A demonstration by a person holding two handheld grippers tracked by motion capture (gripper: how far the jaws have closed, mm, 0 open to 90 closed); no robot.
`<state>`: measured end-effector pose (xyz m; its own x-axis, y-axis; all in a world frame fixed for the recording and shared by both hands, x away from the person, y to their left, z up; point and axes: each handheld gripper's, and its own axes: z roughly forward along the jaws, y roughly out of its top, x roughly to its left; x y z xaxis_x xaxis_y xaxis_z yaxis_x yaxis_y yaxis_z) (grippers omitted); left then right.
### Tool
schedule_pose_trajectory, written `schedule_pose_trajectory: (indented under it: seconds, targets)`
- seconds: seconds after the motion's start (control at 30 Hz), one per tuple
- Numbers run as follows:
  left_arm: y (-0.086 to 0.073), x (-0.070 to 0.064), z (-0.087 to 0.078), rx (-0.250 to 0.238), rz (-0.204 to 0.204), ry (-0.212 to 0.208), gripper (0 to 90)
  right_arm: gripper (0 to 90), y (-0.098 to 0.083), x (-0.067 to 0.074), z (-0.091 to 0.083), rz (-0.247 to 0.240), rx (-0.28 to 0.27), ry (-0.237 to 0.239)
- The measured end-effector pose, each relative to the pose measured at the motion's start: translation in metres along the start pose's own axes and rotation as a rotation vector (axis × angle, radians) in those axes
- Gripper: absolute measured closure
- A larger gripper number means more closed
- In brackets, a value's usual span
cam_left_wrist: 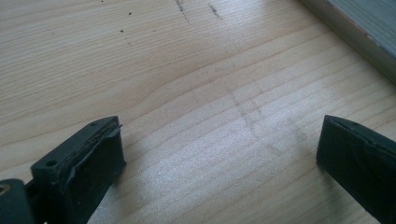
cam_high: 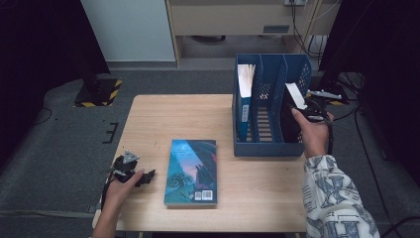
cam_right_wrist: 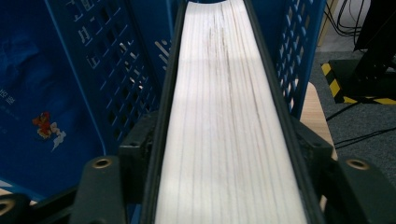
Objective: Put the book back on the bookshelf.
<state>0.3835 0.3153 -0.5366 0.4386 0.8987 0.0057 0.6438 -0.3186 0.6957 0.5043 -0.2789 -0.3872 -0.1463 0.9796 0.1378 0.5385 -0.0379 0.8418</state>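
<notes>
The right gripper (cam_high: 303, 107) reached into the right-hand compartment of the blue perforated plastic file rack (cam_high: 270, 148), its jaws straddling a dark-covered book with white page edges (cam_right_wrist: 229, 116) that stood upright there. In the right gripper view the pale page block ran straight ahead between the two jaws, a cover lying close against each; whether the pads pressed on the covers could not be told. Beyond the divider to that gripper's left, a blue-spined book (cam_high: 244, 106) stood in the rack's left compartment.

The left gripper (cam_high: 141, 177) lay low on the light wooden table (cam_left_wrist: 187, 93), jaws spread wide with only bare wood between them. Just to its right lay a flat paperback with a dark blue illustrated cover (cam_high: 192, 171), apart from the jaws, its edge showing in the far right corner of the left gripper view.
</notes>
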Motion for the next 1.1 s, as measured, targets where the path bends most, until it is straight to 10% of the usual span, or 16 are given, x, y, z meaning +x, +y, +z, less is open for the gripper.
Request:
schedule_pose_trajectory:
  seconds: [1.1]
  targets:
    - [0.0,-0.001,0.0,-0.001,0.001,-0.003,0.0,40.6,0.015,0.002,0.01,0.021,0.027,-0.015]
